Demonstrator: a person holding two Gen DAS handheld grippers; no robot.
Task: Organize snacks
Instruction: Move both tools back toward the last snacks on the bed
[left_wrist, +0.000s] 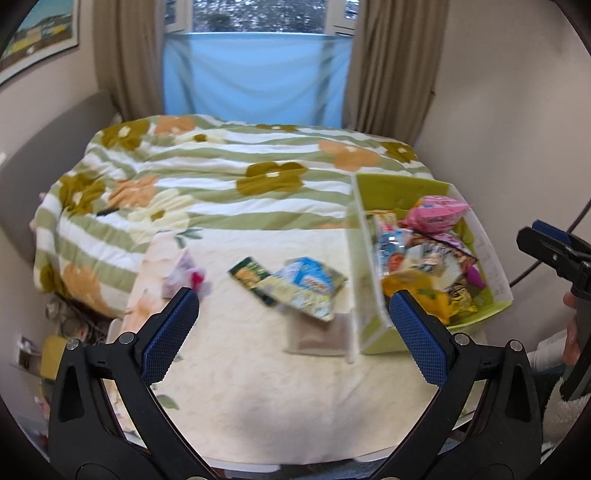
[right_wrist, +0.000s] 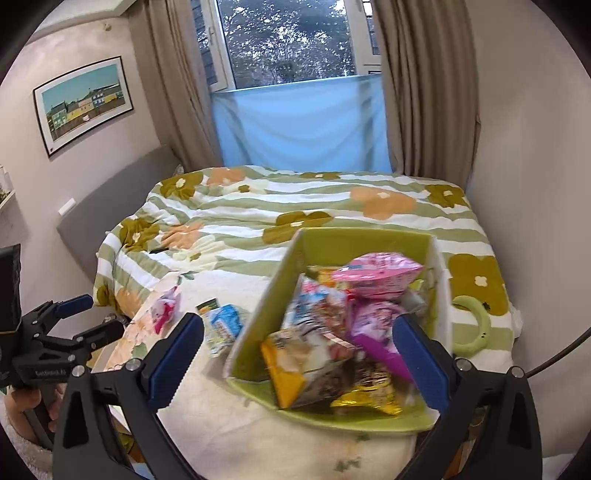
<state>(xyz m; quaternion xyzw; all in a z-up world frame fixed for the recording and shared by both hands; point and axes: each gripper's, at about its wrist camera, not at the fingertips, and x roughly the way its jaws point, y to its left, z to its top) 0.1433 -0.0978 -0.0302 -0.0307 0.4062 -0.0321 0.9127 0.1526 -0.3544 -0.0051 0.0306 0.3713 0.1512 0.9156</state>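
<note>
Snacks (left_wrist: 308, 291) loose on the cloth (left_wrist: 258, 369), beside the bin (right_wrist: 369, 421). Both grippers, left (left_wrist: 295, 334) and right (right_wrist: 297, 360), wide open, empty. Pinch a packet edge, lift over the bin wall.

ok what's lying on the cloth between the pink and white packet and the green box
In the left wrist view, overlapping snack packets lie between the pink and white packet and the green box: a dark green packet and a blue packet.

Both wrist views face the window across the bed (left_wrist: 207, 173), sharing the snack box (right_wrist: 266, 295) nearby.
</note>
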